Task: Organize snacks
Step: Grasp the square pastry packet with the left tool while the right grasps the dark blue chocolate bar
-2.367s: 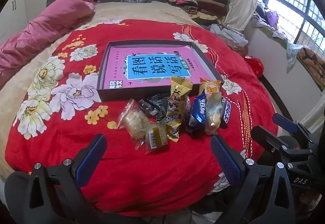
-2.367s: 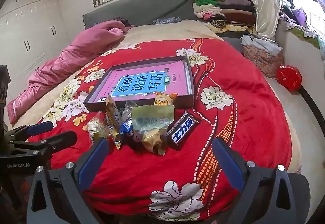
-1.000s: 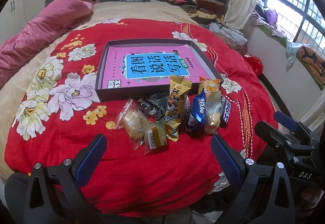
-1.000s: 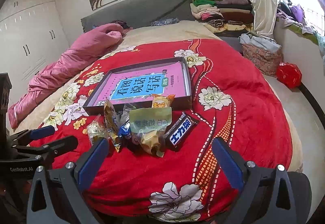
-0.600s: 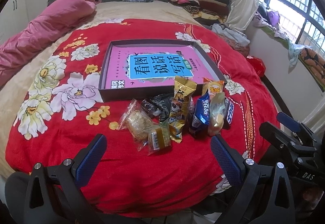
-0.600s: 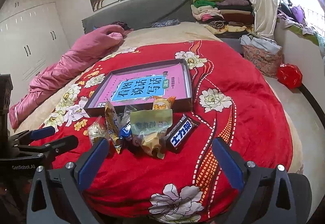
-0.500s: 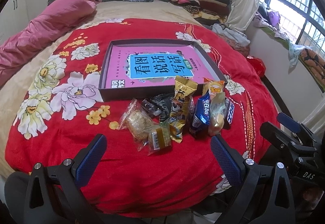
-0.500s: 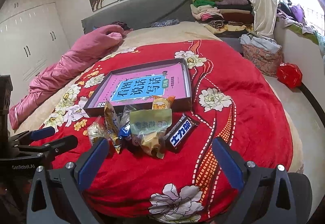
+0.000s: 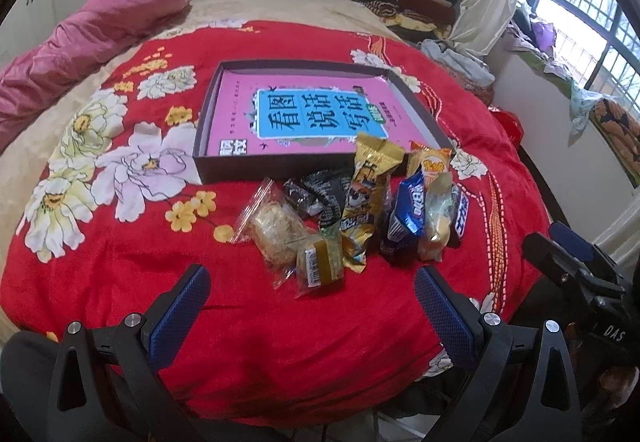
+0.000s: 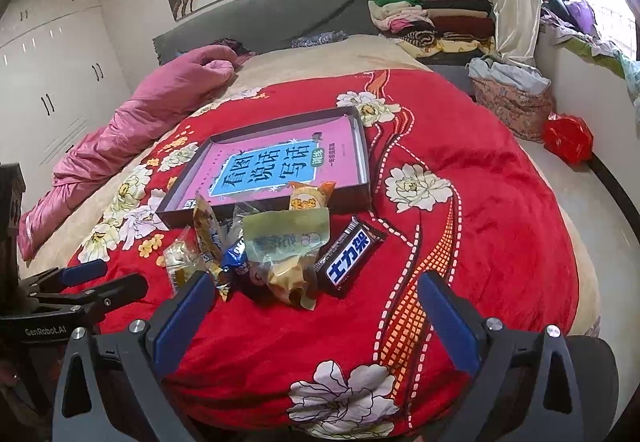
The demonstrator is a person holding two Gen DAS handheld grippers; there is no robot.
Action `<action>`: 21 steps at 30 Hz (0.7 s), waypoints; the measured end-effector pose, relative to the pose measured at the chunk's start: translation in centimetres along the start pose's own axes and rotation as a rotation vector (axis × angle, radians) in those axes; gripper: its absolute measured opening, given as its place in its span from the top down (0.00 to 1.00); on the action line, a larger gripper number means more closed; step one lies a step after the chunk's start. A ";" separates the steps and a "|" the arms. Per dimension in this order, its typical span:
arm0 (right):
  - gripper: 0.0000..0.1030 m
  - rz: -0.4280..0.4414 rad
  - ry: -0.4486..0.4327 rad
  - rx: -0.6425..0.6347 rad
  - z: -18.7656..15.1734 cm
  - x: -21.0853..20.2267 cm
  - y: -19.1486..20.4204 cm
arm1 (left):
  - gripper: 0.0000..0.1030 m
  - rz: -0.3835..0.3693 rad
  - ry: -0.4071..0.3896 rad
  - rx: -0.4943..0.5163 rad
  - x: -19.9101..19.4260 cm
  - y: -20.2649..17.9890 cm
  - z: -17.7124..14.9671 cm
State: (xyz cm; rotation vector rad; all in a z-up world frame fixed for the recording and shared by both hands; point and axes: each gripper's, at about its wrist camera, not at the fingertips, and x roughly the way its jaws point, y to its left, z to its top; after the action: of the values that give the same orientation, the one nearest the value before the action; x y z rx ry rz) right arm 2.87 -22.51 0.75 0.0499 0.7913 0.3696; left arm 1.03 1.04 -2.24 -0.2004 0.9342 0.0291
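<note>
Both hand-held grippers, left [image 9: 308,296] and right [image 10: 314,300], hover spread wide; take the chocolate bar [image 10: 350,256] at 12 o'clock by its long sides, then the box [image 10: 362,197].

Left claw [image 9: 308,296] and right claw [image 10: 316,302], both wide apart, empty.

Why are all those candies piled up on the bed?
Someone is about to tidy them. The pile of wrapped snacks lies on the red flowered blanket, just in front of a shallow dark box lined with pink paper. The left gripper and right gripper are both open and empty, touching nothing yet.
</note>
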 end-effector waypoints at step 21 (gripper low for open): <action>0.00 0.019 0.127 0.160 0.1 4.7 -4.0 | 0.34 -0.049 0.147 0.004 4.9 -0.8 -0.3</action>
State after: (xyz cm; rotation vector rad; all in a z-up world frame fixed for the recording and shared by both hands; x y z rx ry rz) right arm 7.17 -24.65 -3.18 0.1850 0.9457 0.3290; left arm 3.82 -0.07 -6.26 -0.2243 1.0751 -0.0335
